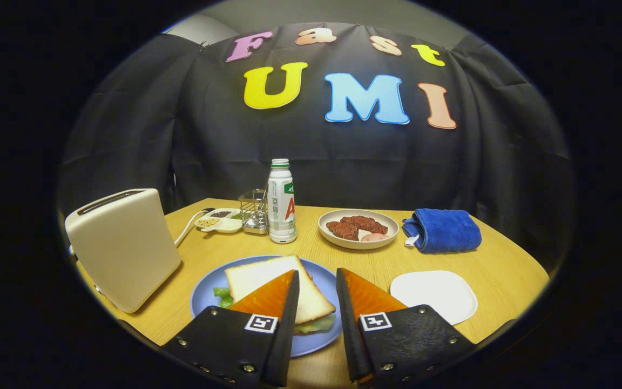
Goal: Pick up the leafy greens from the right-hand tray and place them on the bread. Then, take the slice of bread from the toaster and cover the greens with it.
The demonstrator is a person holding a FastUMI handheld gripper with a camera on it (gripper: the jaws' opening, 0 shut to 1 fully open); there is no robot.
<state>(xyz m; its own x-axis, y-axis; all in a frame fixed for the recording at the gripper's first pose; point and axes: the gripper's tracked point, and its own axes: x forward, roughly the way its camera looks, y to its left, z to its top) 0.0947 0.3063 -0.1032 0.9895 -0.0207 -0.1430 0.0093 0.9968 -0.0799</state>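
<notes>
Claw (316,281) released, empty, above bread (268,281) covering greens (223,296) on blue plate (205,294), bottle label unreadable (282,202)

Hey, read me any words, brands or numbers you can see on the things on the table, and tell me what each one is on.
Nothing can be quoted here.
Bottle: the label print is too small and blurred to read.
Square markers on the gripper: coded patterns, no words.
Toaster, blue towel: no text seen.
The gripper is open, its fingers over the top bread slice on the blue plate.
</notes>
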